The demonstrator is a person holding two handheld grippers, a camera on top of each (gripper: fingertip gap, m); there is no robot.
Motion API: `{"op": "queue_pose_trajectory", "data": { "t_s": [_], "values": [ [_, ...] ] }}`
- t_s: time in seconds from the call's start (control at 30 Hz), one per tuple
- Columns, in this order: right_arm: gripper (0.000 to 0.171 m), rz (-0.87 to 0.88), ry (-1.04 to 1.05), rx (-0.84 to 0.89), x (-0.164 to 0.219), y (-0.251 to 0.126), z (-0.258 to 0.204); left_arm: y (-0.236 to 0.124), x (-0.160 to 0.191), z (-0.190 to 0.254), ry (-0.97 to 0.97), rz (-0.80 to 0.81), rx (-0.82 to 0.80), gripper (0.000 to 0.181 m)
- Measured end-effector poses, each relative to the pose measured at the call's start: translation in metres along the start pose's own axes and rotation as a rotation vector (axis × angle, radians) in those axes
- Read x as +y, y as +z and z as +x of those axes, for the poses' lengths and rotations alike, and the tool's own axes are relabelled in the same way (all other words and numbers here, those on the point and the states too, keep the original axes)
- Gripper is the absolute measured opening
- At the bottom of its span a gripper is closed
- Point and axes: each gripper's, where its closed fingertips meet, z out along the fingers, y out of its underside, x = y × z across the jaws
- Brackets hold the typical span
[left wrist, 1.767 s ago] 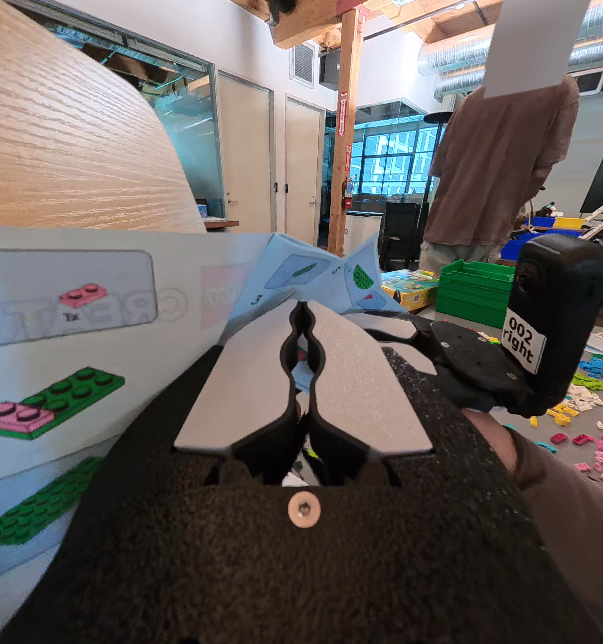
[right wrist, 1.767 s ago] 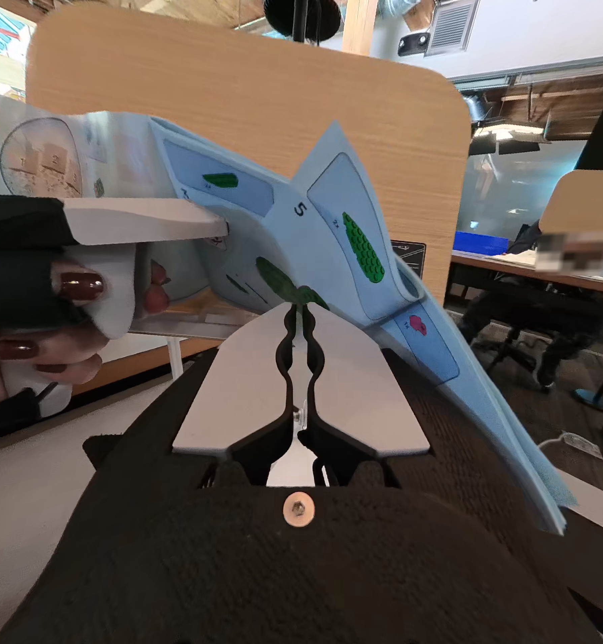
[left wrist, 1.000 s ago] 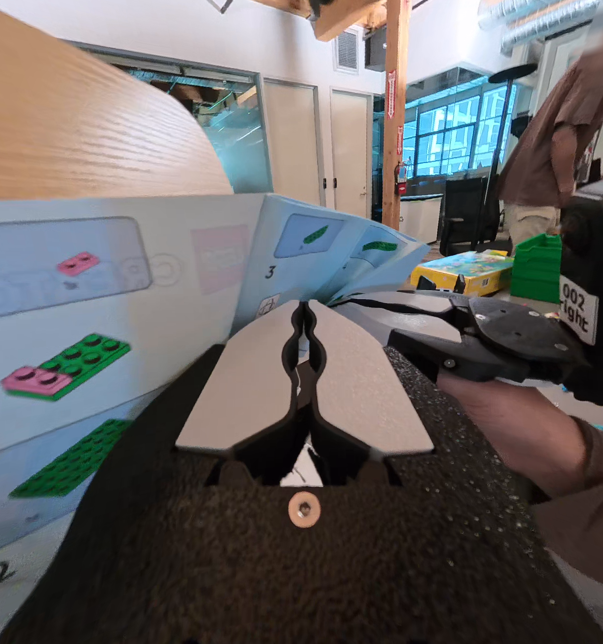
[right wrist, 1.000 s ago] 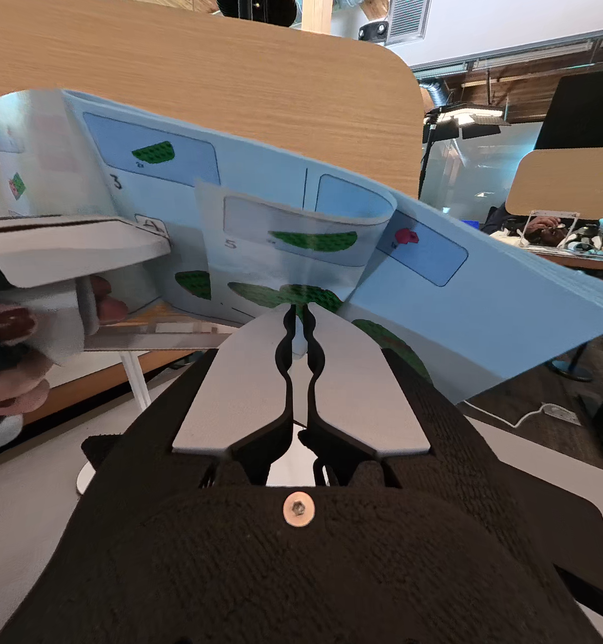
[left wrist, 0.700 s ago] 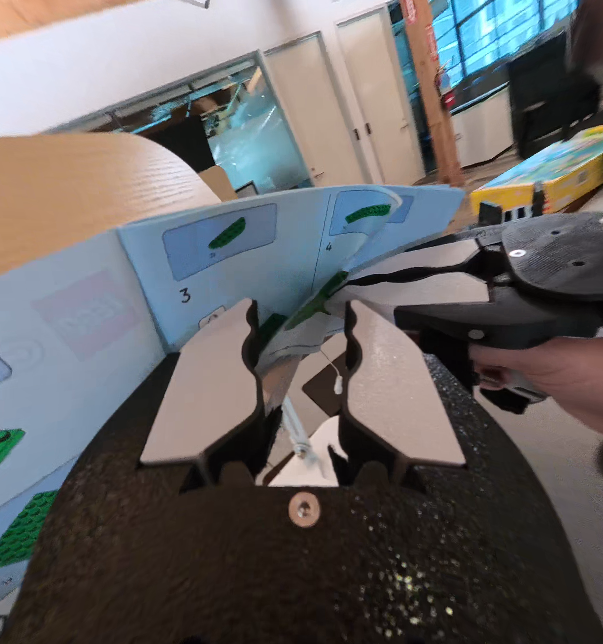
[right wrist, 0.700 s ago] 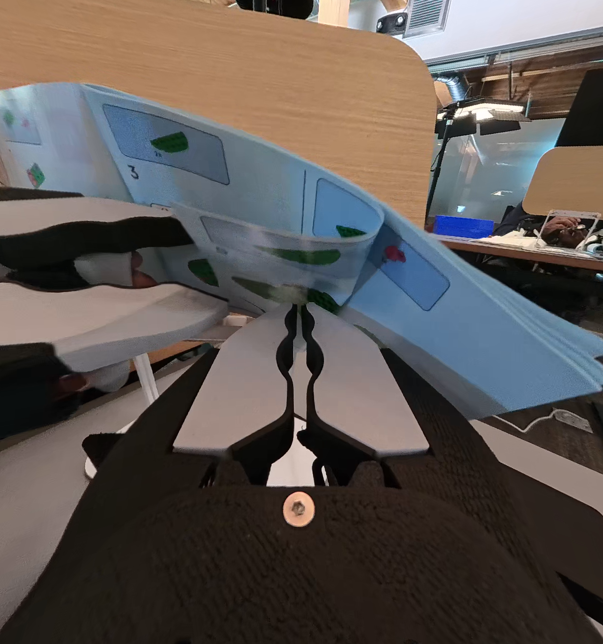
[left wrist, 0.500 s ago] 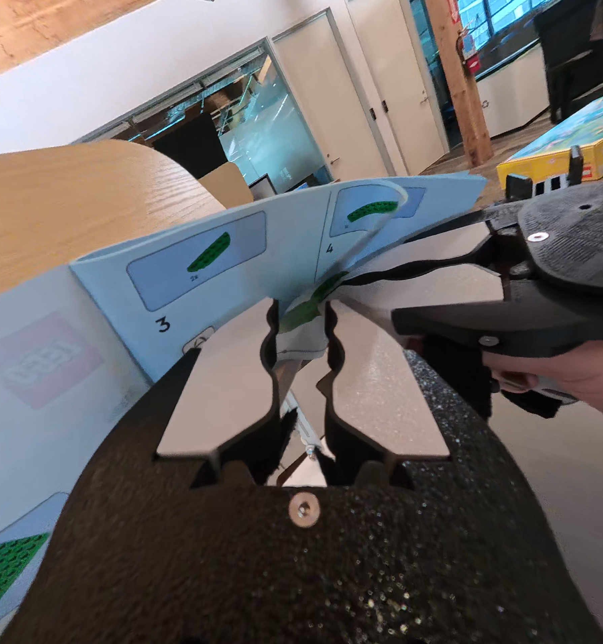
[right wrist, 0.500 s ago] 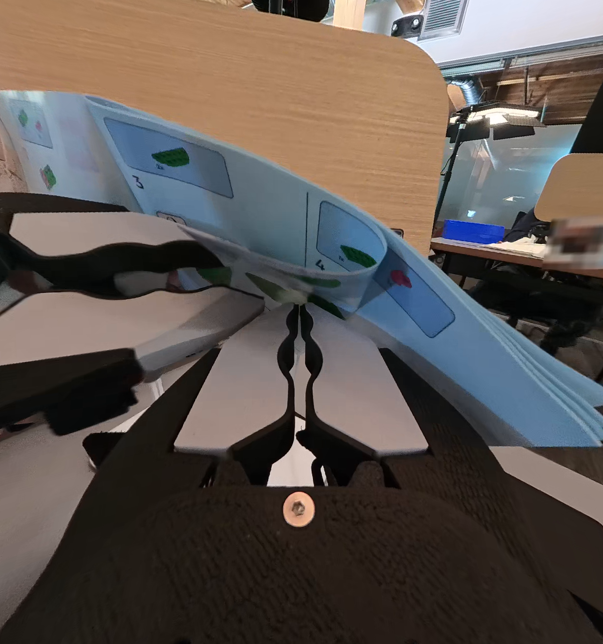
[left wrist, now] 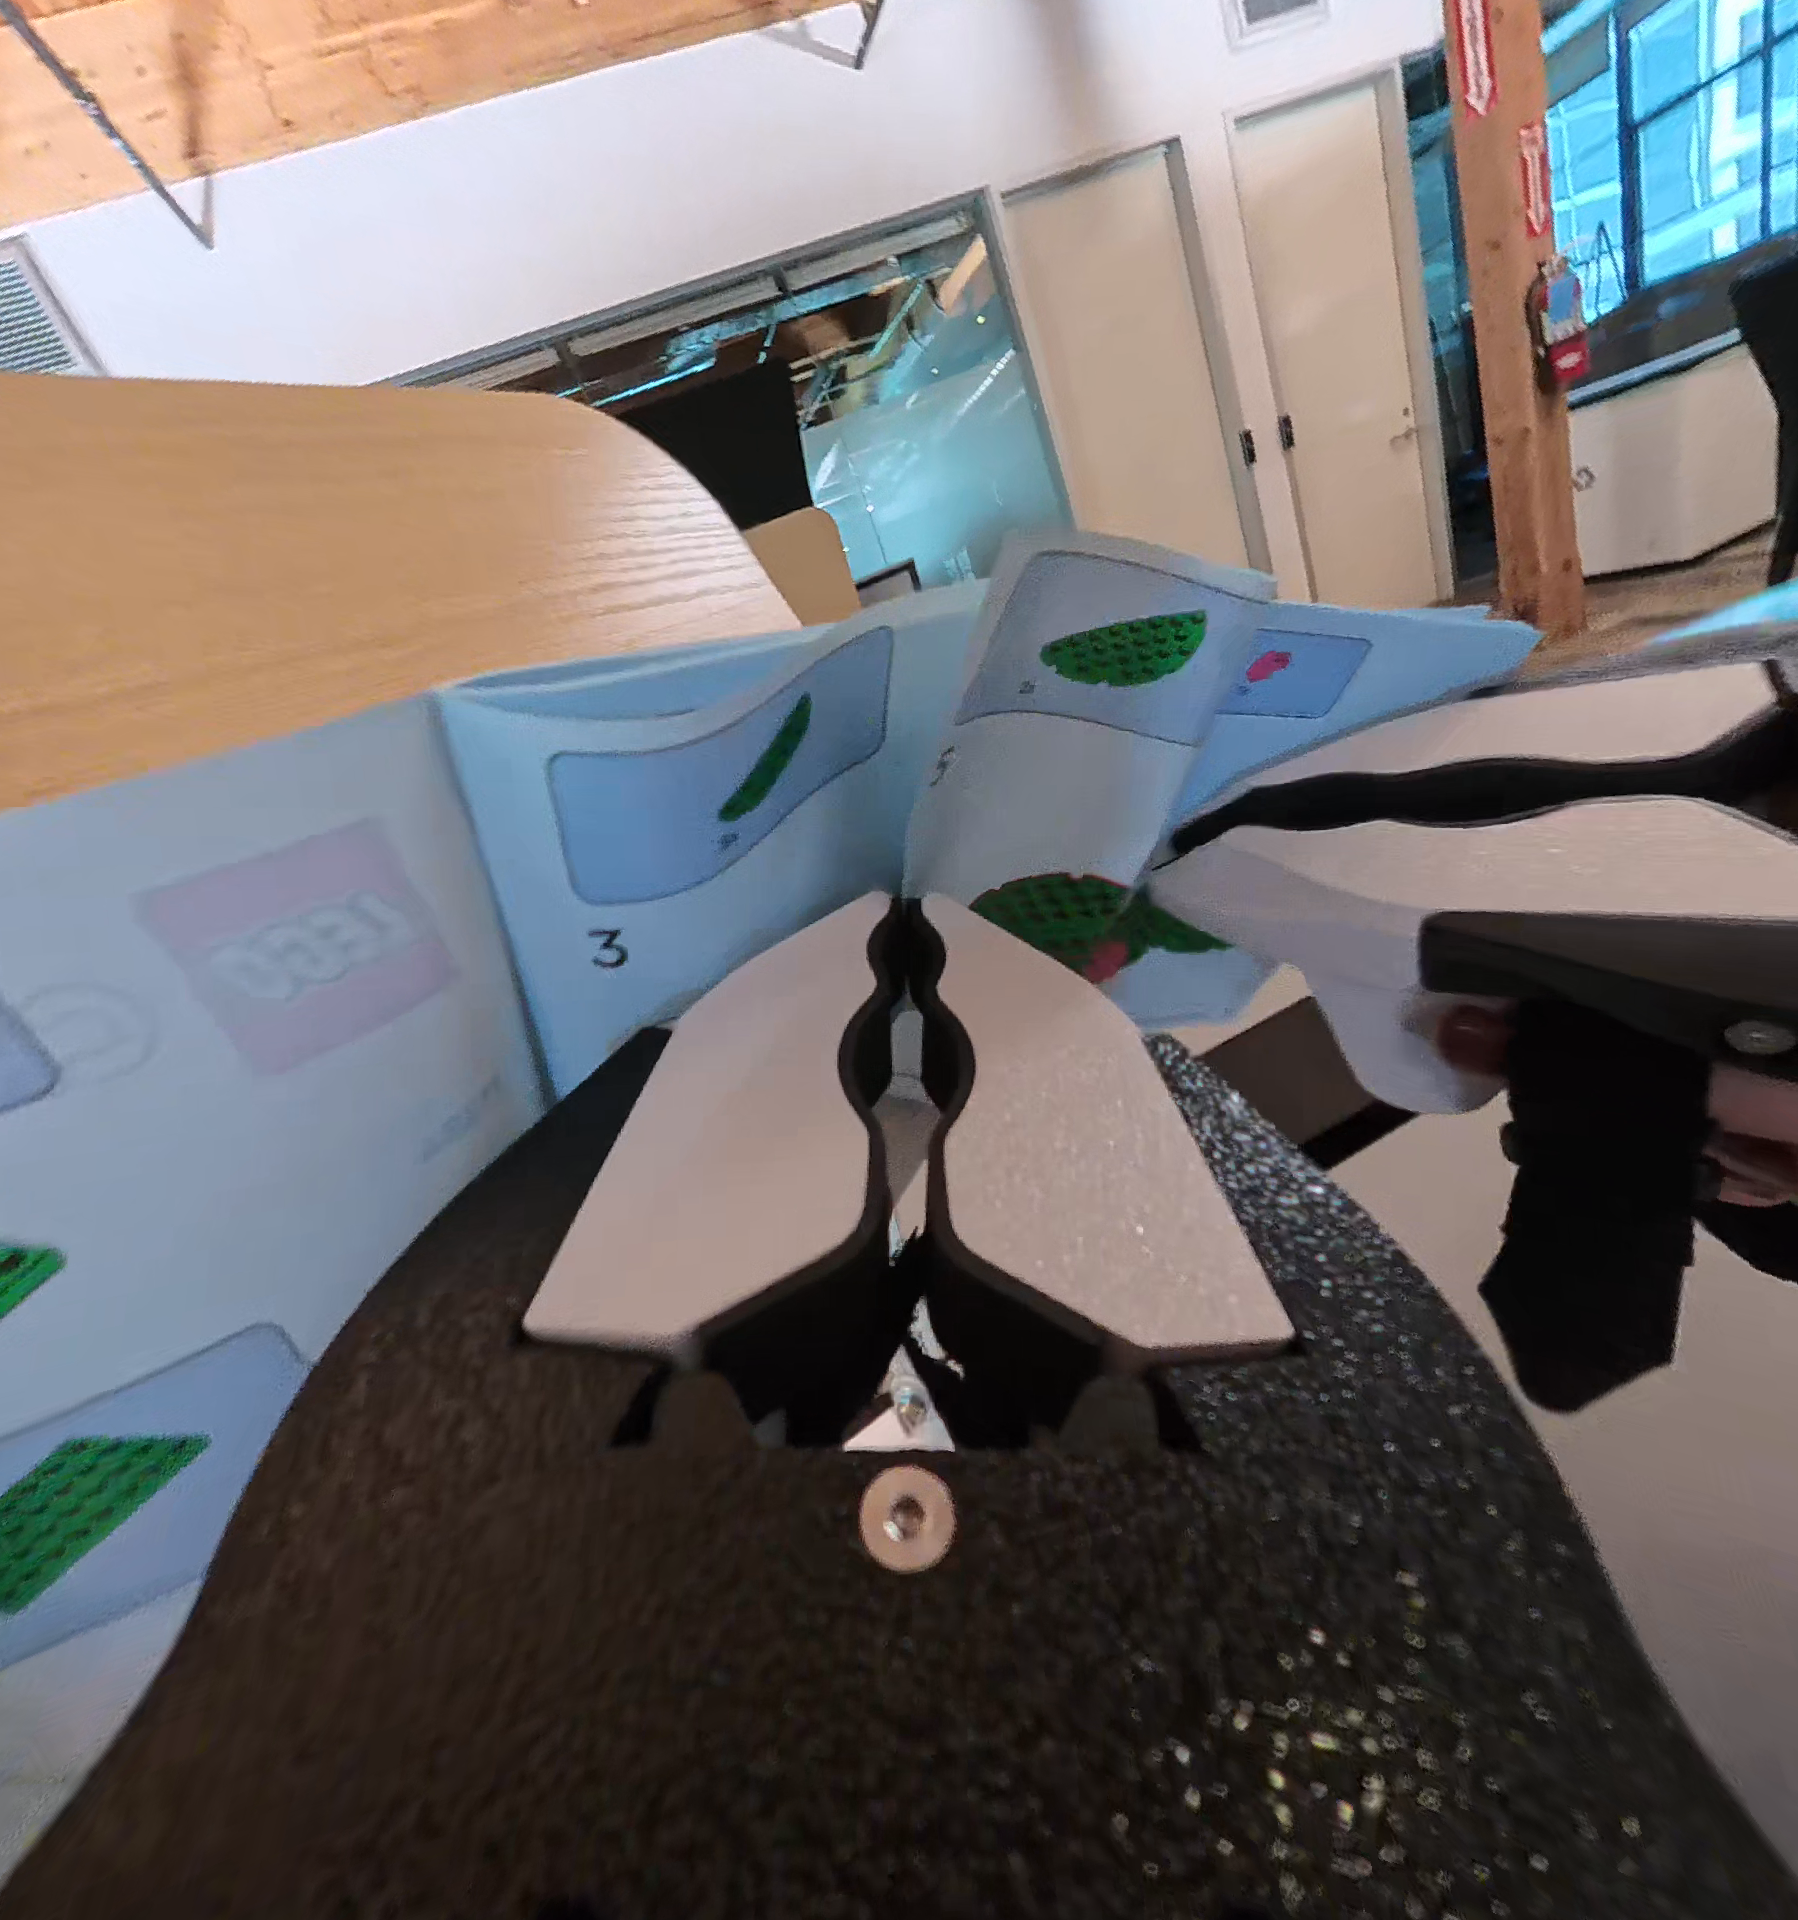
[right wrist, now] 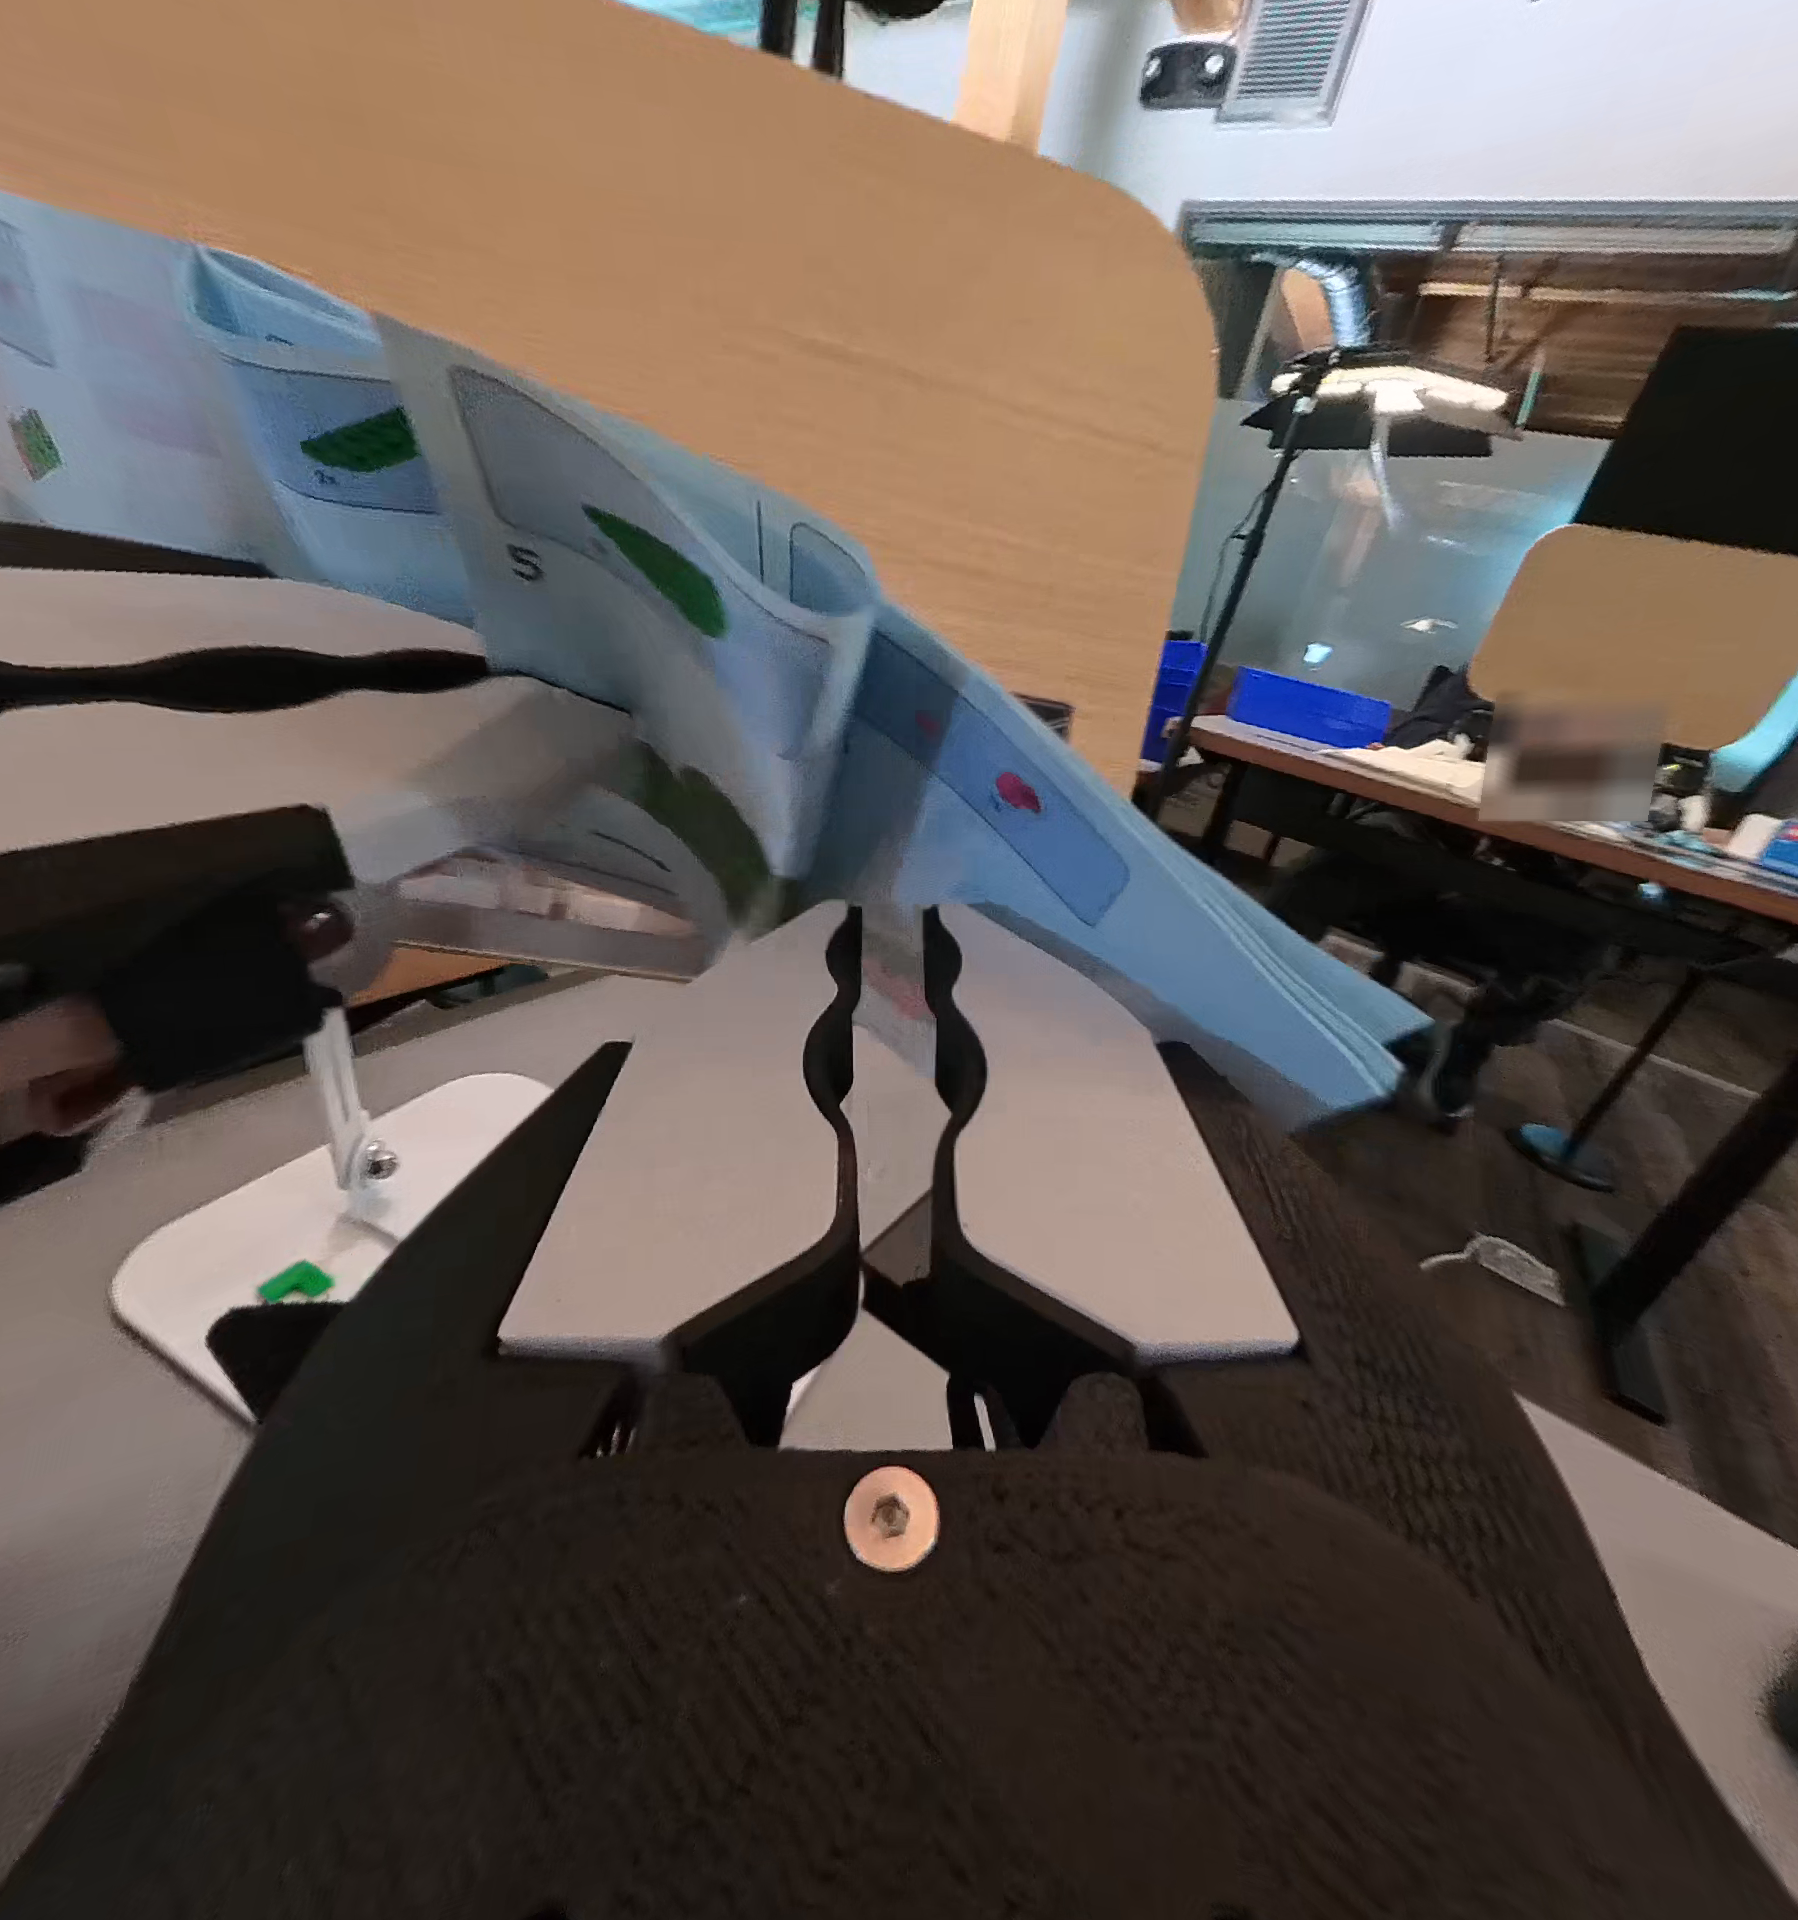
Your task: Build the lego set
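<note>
The grey worktop carried a white stand base at about eight o'clock in the right wrist view, its thin white post rising from it. A small green brick lay on the base's near side.

wooden panel behind; white stand base on the table.

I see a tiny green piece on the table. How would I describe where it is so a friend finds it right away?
Start from the big wooden panel with the pale blue instruction booklet in front of it. Below sits a white stand base on the grey table. The small green L-shaped brick lies on that base, the only coloured thing there.
</note>
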Motion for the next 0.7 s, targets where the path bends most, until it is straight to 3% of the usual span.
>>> {"op": "queue_pose_trajectory", "data": {
  "t_s": [0.03,0.17,0.3,0.47,0.7],
  "values": [
    [0.01,-0.001,-0.022,0.024,-0.002,0.0,0.005,0.0,-0.001,-0.004,-0.026,0.005,-0.015,0.0],
    [0.017,-0.042,-0.144,0.063,-0.01,0.006,0.024,-0.003,0.001,-0.017,-0.115,0.009,-0.058,0.0],
    [0.021,-0.087,-0.212,-0.008,-0.018,0.022,0.03,-0.01,0.0,-0.035,-0.2,0.025,-0.104,0.0],
    [0.02,-0.117,-0.225,-0.13,-0.02,0.048,0.007,-0.025,-0.007,-0.056,-0.276,0.021,-0.118,0.0],
    [0.016,-0.193,-0.414,-0.122,0.0,0.089,-0.01,-0.063,-0.003,-0.084,-0.405,-0.079,-0.142,0.0]
  ]
}}
